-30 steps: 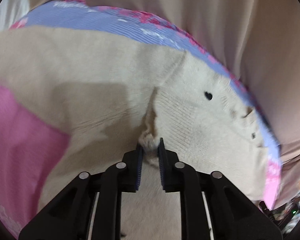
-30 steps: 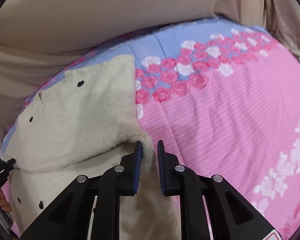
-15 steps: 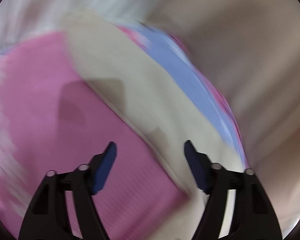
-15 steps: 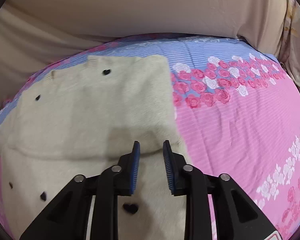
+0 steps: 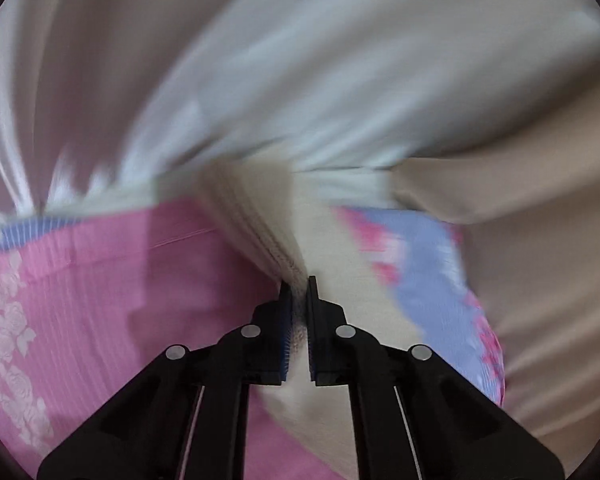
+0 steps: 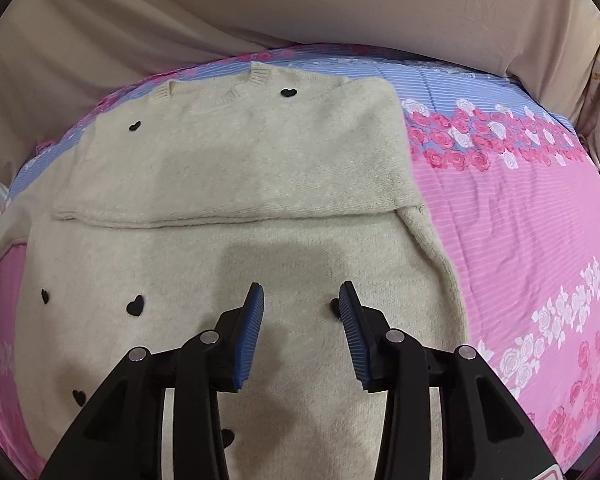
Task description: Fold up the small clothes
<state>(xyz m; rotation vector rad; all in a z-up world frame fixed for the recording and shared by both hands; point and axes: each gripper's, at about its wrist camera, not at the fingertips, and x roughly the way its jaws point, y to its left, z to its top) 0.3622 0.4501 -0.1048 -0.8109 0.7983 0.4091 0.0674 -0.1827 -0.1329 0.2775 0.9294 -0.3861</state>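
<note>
Right wrist view is the clear one, so starting there. No brand, tag or readable writing anywhere on the cream sweater (image 6: 236, 208); the only markings are little black hearts scattered over the knit. It lies flat on the bedsheet (image 6: 520, 240), up near the far edge where the blue band with pink roses runs, and its top part is folded down over the body. A red-edged sticker peeks in at the bottom right corner of this view, but it's cut off and I can't read it.

My right gripper (image 6: 302, 296) hovers over the lower half of the sweater, jaws apart and opening, nothing between the blue pads. One heart is half hidden behind its right fingertip.

Left wrist view is badly smeared by motion blur. What I can make out: my left gripper (image 5: 299, 292) is closed tight on a ribbed cream edge of the sweater, with fuzzy knit squeezed between the pads. Whether that's a cuff or the hem, I can't tell. Pale blurred fabric (image 5: 300, 80) fills the top, too streaky to identify, with beige cloth (image 5: 540, 260) off to the right.
</note>
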